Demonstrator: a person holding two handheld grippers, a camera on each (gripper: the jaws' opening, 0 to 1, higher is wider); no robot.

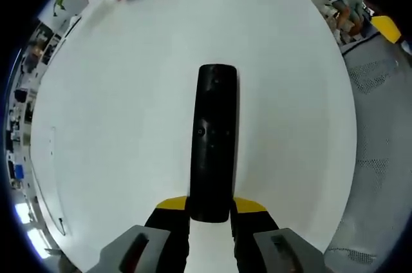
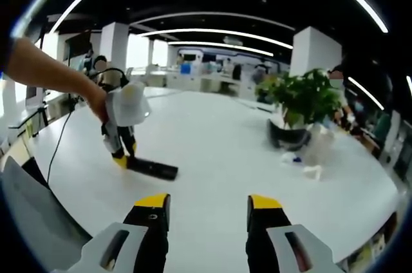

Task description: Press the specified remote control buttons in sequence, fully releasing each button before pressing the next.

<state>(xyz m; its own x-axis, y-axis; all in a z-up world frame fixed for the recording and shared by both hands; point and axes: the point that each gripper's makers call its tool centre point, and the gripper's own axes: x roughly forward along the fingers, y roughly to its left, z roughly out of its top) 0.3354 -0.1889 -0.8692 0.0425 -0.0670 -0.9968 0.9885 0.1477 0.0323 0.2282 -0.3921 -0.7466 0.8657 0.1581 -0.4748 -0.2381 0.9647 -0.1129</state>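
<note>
At left of the right gripper view, the left gripper [image 2: 120,155] clamps one end of the remote control [image 2: 152,169] flat on the white table [image 2: 270,176]; lower centre, the right gripper [image 2: 208,212] hovers wide apart, empty. Pressing seems not yet begun; next it must approach a button.

My remote control [image 1: 213,141] was plain black on the white table [image 1: 116,112]. My left gripper [image 1: 210,210] had yellow-tipped black jaws; the plant [image 2: 302,96] was green.
</note>
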